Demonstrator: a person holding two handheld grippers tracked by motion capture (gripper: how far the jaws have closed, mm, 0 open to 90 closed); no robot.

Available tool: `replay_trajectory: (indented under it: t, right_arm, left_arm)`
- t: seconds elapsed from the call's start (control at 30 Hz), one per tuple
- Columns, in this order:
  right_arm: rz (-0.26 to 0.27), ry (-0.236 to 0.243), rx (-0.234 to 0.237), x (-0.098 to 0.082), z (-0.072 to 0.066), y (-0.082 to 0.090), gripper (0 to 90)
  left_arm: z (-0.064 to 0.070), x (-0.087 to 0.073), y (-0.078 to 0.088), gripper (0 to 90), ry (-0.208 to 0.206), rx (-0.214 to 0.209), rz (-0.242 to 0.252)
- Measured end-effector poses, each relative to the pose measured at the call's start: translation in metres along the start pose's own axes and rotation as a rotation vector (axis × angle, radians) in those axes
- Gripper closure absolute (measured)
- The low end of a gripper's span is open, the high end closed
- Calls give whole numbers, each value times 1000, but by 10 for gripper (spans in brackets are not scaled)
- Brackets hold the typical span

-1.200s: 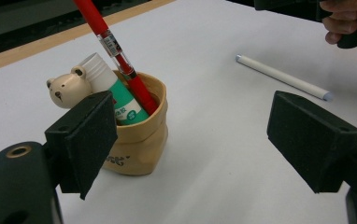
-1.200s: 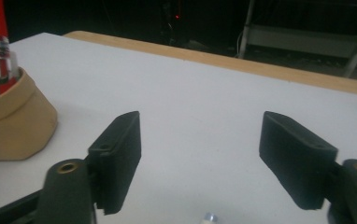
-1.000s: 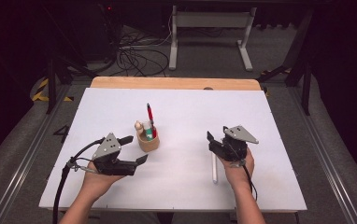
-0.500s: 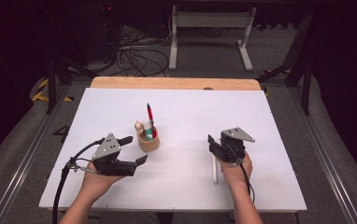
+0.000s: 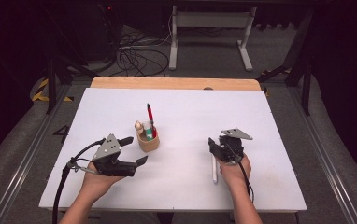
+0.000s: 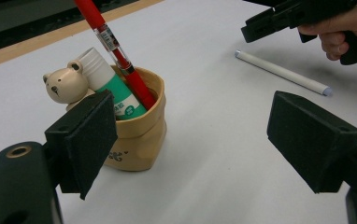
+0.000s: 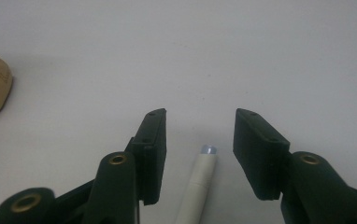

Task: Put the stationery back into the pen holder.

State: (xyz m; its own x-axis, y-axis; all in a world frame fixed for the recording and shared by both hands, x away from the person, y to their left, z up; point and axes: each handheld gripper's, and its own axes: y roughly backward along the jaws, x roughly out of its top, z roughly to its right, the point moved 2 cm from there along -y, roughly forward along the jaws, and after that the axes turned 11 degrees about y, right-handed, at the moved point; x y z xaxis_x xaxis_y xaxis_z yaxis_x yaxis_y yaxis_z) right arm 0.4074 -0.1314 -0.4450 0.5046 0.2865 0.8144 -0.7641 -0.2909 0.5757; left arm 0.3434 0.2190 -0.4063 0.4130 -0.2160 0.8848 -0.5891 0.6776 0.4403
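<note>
Grasp: right hand-held gripper [image 7: 199, 140] jaws just closing, straddling slim white plastic pen [image 7: 198, 184], not yet pinching; lower, centre, squeeze. Left hand-held gripper [image 6: 190, 140] wide open, empty.

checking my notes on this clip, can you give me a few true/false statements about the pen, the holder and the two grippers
1. The white pen lies flat on the table, between the right gripper jaws. True; the jaws have just been closing, but the pads are not yet on it.
2. The left gripper is clamped on the pen holder. False: its jaws are wide open, the holder beyond them.
3. A red pen stands in the holder. True.
4. The holder has tipped over. False: it stands upright.
5. The bear figure lies beside the white pen. False: it sits at the holder.
</note>
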Motion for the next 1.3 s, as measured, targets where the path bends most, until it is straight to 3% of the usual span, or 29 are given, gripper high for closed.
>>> replay_trajectory:
  t: [0.53, 1.07, 1.3]
  right_arm:
    - [-71, -20, 26, -5, -1, -11, 638]
    - [-151, -17, 21, -11, -4, -21, 678]
    - [-159, -2, 11, -12, -3, -22, 723]
  left_arm:
    - [0, -2, -3, 170, -4, 0, -11]
    - [0, -2, -3, 170, -1, 0, -14]
    - [0, -2, -3, 171, -1, 1, -17]
